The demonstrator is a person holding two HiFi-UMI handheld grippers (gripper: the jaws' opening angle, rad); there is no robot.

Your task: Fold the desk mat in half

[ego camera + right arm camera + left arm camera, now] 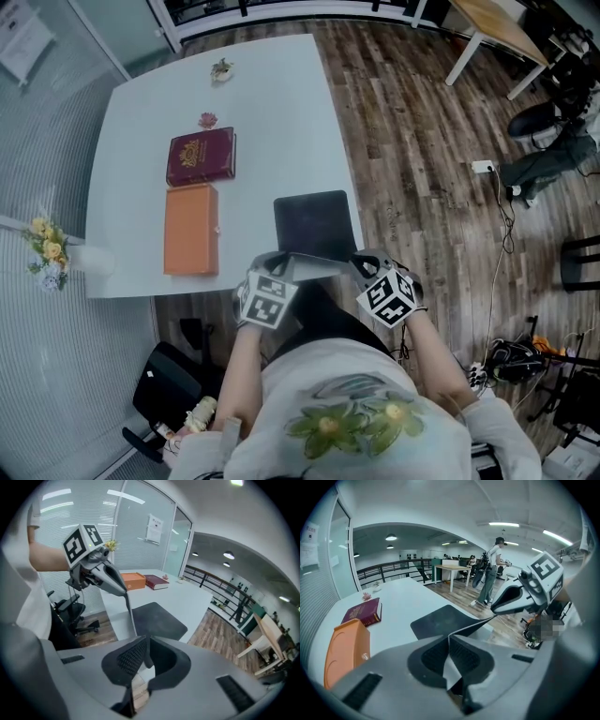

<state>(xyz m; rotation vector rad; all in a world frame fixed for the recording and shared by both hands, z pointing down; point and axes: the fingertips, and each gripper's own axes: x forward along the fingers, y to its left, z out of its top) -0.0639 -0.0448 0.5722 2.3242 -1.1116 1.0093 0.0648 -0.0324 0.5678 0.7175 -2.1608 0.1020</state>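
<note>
We hold both grippers side by side at the table's near edge, forearms out in front of the body, both tilted fwd and down toward the top. The left gripper [449,639] has its jaws pinched tight on the near left corner of the dark desk mat [440,622]. The right gripper [146,641] is clamped the same way on the near right corner. Btw the two grippers the mat's near edge runs as a raised strip, off the white table [262,103]. Just ahead of the jaws the sheet slopes down, and its far part lies flat on the top.

Edges: the mat's right side runs just inside the table's right edge, ahead of the right gripper. Past that edge is wood floor [412,141]. The mat's far edge lies ahead of both grippers, w/ bare tabletop beyond it.

Ahead and left of the left gripper sits an orange box [191,229], w/ a strip of bare table btw it and the mat. A maroon book [201,157] lies just beyond the box. Two small flower ornaments [207,120] sit well ahead, past the book.

Down and left of the left gripper, off the table's near edge, stands a black office chair [164,389]. A person [491,571] stands well off on the floor, beyond the right gripper.
</note>
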